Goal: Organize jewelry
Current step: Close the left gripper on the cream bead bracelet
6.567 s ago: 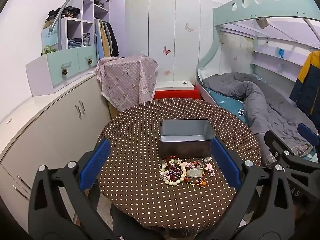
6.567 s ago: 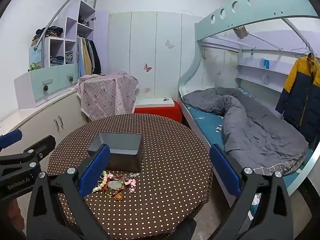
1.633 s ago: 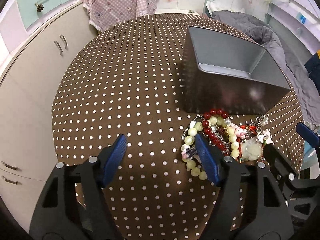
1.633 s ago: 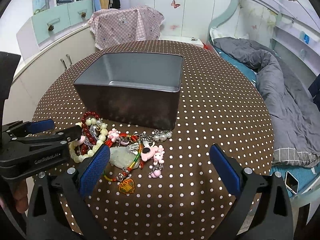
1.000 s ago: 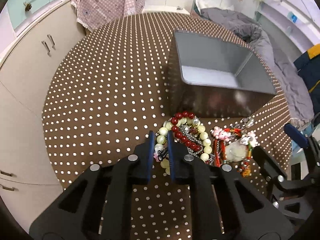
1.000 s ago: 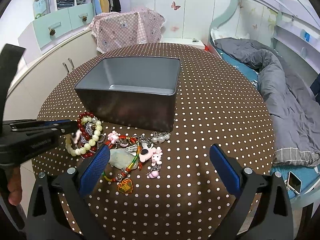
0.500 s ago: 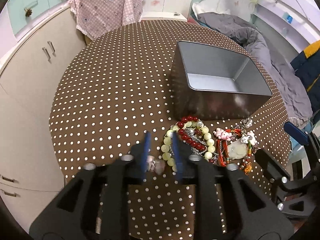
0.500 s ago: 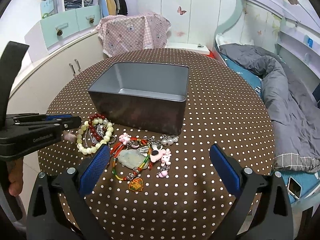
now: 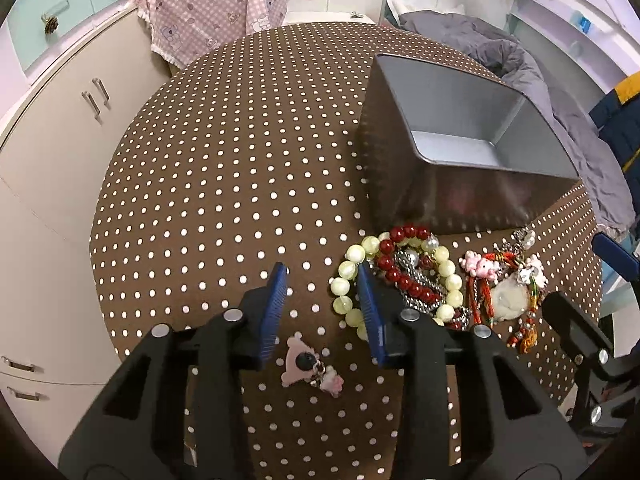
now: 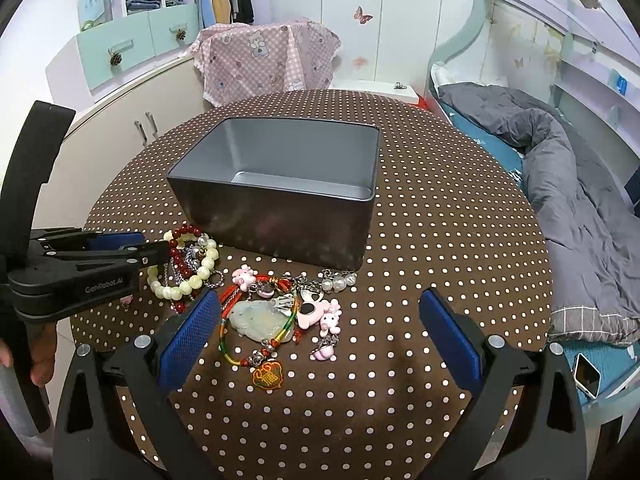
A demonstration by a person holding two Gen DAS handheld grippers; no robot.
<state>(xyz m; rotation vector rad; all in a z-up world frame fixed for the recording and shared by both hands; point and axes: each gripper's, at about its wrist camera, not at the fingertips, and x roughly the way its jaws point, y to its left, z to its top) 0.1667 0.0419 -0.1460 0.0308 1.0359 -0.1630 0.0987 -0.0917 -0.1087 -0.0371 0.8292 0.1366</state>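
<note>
- The left tool (image 9: 323, 280) hangs low over the round brown worktop with white polka dots (image 9: 224, 168); its two blue-padded fingers (image 9: 273, 312) are parted with a moderate gap and pinch nothing.
- A small pink bear-shaped charm with a dark centre (image 9: 306, 366) lies flat on the worktop, below and between the left tool's fingers, apart from both pads.
- The left tool's right-hand pad sits just over the near edge of a pale green bead bracelet (image 9: 349, 276), which loops around a dark red bead bracelet (image 9: 394, 258) and a tangle of silver chain (image 9: 420, 284).
- The right tool (image 10: 320, 322) is held above the near side of the worktop with its blue pads (image 10: 188, 336) spread wide, empty.
- Between the right tool's fingers lies the rest of the jewelry: a pale jade-like pendant on a multicoloured cord (image 10: 256, 320), pink animal charms (image 10: 320, 314), a yellow-and-red embroidered charm (image 10: 267, 377) and a short strand of pearl beads (image 10: 338, 280).
- The open grey rectangular metal tin (image 10: 280, 184) stands upright just behind the jewelry pile; what shows of its floor is bare.
- A bed with a grey duvet (image 10: 568, 200) lies to the right of the worktop.
</note>
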